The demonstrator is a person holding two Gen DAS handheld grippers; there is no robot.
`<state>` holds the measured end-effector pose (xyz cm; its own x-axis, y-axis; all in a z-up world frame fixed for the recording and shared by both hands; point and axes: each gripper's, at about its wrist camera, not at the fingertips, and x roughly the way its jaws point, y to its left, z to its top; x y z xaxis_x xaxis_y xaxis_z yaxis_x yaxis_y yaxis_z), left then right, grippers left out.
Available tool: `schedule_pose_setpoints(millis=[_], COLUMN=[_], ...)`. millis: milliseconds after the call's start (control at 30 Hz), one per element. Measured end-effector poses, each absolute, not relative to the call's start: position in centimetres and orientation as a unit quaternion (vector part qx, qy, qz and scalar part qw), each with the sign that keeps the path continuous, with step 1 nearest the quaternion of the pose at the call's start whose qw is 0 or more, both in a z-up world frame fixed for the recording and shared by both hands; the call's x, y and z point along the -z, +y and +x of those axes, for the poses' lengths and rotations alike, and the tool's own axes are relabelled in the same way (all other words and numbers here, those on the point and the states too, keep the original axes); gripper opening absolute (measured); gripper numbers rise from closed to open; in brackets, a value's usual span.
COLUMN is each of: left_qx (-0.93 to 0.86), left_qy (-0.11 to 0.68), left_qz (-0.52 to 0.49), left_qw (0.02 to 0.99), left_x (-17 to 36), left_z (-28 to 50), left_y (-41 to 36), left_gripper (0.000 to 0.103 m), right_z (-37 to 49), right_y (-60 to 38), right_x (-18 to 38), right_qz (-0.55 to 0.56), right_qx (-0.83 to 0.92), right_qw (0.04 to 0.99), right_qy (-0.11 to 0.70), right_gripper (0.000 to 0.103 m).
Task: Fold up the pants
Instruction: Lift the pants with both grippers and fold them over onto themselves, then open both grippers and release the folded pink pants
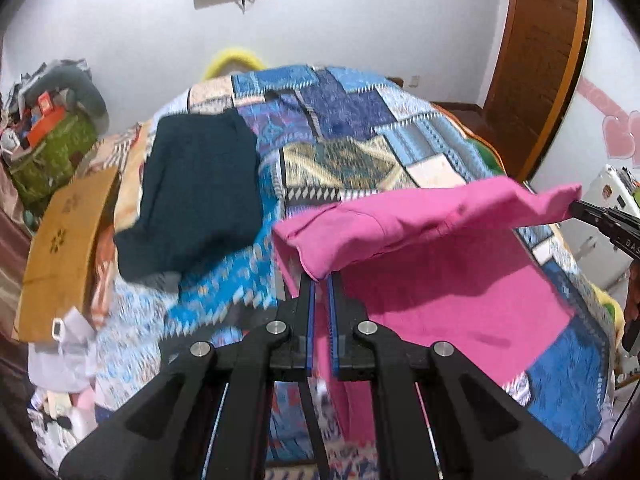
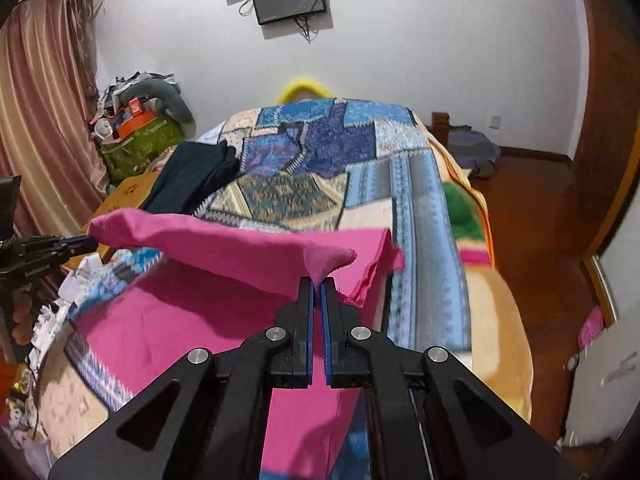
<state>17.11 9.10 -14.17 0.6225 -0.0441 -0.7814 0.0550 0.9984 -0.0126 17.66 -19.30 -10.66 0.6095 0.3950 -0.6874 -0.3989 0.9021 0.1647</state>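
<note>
While we hold the pink pants (image 1: 424, 216) stretched between us over the bed (image 1: 352, 128), the left gripper (image 1: 319, 280) and right gripper (image 2: 319, 282) each clench one end. The lifted edge runs side to side, the rest lying beneath; neither hand is nearer.

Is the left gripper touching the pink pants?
Touching. In the left wrist view the left gripper is shut on a corner of the pink pants, with the fabric pinched between its fingertips and lifted off the bed.
</note>
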Motion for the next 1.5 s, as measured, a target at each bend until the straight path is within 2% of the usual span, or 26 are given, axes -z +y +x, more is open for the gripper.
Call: schedule_pose_setpoints(millis=[333, 467, 533, 567, 633, 700, 733, 867, 933, 1200, 1500], left_qx=[0.024, 0.022, 0.019, 0.017, 0.018, 0.021, 0.022, 0.037, 0.044, 0.078, 0.141], left_qy=[0.472, 0.468, 0.466, 0.462, 0.453, 0.440, 0.434, 0.430, 0.432, 0.467, 0.501], left_qz=[0.029, 0.038, 0.040, 0.039, 0.035, 0.026, 0.022, 0.024, 0.030, 0.071, 0.098], left_qw=[0.881, 0.882, 0.884, 0.886, 0.891, 0.897, 0.900, 0.902, 0.900, 0.878, 0.848], left_x=[18.2, 17.6, 17.0, 16.5, 15.6, 14.6, 14.1, 13.3, 13.3, 16.0, 19.1], left_z=[12.9, 12.0, 11.9, 12.0, 12.1, 12.2, 12.4, 13.2, 13.7, 15.3, 16.0], left_y=[8.4, 8.2, 8.2, 8.2, 8.2, 8.1, 8.0, 7.1, 6.4, 3.3, 0.3], left_gripper=[0.007, 0.014, 0.032, 0.038, 0.057, 0.068, 0.072, 0.075, 0.082, 0.083, 0.083], right_z=[13.7, 12.8, 12.5, 12.4, 11.7, 11.2, 11.0, 11.1, 11.5, 13.6, 14.9], right_y=[-19.4, -20.1, -20.3, -20.4, -20.3, -19.7, -19.0, -16.4, -14.7, -11.0, -9.6], right_x=[15.6, 15.6, 14.8, 14.2, 13.4, 12.8, 12.4, 12.1, 12.6, 17.2, 17.4], right_qz=[-0.039, -0.025, -0.021, -0.021, -0.024, -0.027, -0.035, -0.079, -0.105, -0.178, -0.147], right_qx=[-0.206, -0.206, -0.208, -0.208, -0.210, -0.223, -0.234, -0.270, -0.286, -0.318, -0.342], right_qw=[0.868, 0.866, 0.868, 0.872, 0.879, 0.881, 0.881, 0.874, 0.863, 0.808, 0.814], right_qy=[0.450, 0.456, 0.450, 0.442, 0.427, 0.416, 0.410, 0.397, 0.402, 0.464, 0.446], right_gripper=[0.007, 0.009, 0.014, 0.020, 0.028, 0.036, 0.038, 0.040, 0.040, 0.040, 0.040])
